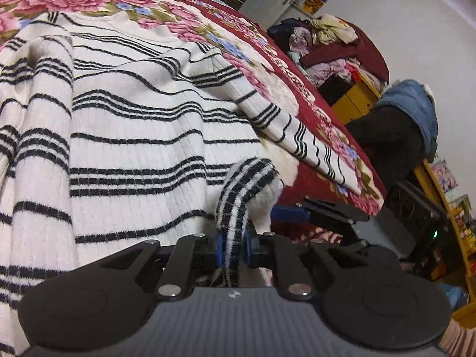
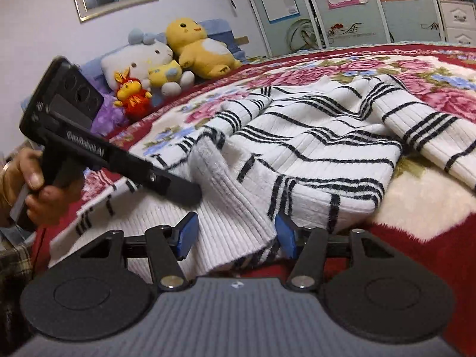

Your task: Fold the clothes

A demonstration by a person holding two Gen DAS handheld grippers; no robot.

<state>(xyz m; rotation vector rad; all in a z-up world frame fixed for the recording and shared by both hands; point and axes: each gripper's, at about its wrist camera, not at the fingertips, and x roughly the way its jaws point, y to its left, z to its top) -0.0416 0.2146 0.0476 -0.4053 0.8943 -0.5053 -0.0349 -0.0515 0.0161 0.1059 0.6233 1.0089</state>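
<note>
Striped sweater (image 1: 134, 136) lies rumpled on the bed (image 2: 416, 202); left claw (image 1: 233, 248) pinches its hem corner, right claw (image 2: 236, 233) is spread around a bunched hem fold, so close right before lifting, then keep both level and the hem taut.

1. the sweater (image 1: 134, 148) is white ribbed knit with thin black stripes in groups.
2. it lies spread but rumpled on the floral blanket (image 1: 267, 68), near the blanket's front edge.
3. one sleeve (image 1: 297, 131) stretches flat toward the blanket's edge.
4. its hem corner (image 1: 238, 208) bunches upright.
</note>
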